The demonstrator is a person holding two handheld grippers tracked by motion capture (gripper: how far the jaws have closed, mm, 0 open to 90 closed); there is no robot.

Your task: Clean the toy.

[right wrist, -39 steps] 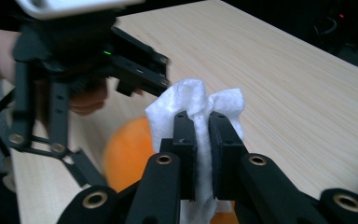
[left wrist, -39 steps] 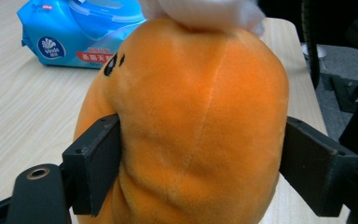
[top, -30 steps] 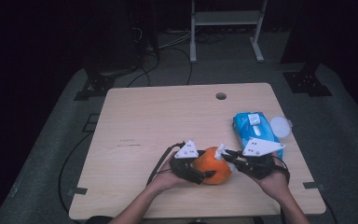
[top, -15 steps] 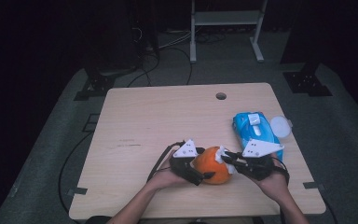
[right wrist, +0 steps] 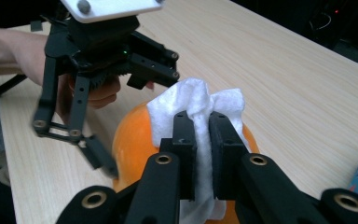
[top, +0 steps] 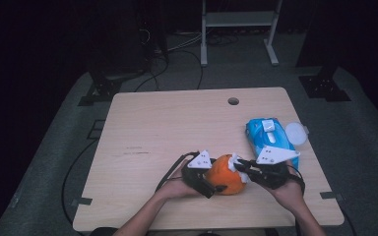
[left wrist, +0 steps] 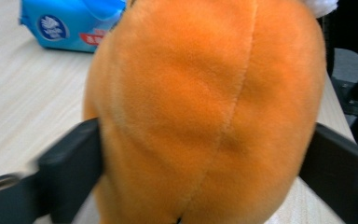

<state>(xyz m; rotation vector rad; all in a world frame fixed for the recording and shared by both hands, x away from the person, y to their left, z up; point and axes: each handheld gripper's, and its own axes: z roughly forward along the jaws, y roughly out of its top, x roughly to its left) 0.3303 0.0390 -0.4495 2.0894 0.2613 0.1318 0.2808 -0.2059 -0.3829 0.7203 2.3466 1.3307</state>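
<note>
An orange plush ball (top: 225, 174) sits on the counter (top: 167, 128) near its front edge, a little right of the middle. A white wipe (top: 235, 162) lies over the ball's upper right side.

The left gripper (top: 215, 183) reaches the ball from the left. The left gripper view shows a black jaw standing at each flank of the ball (left wrist: 205, 112) with the plush bulging between them; the jaws have just been opening, and whether they press on the fabric at this moment cannot be told. This view also shows a stitched seam running down the plush, too fine to make out in the high view.

The right gripper (top: 241, 166) comes in from the right. The right gripper view shows its jaws (right wrist: 202, 140) drawn close together and pinching a fold of the wipe (right wrist: 200, 100), which spreads over the top of the ball (right wrist: 130, 140). The same view shows the left gripper (right wrist: 103, 161) beyond the ball, with the person's left hand (right wrist: 100, 91) behind it.

A blue wipes pack (top: 269, 137) lies toward the counter's right edge, just behind the right gripper, with a round white lid (top: 295, 132) beside it at that edge. The left gripper view catches the pack (left wrist: 72, 23) behind the ball. A round hole (top: 233, 101) sits in the counter near its back edge.
</note>
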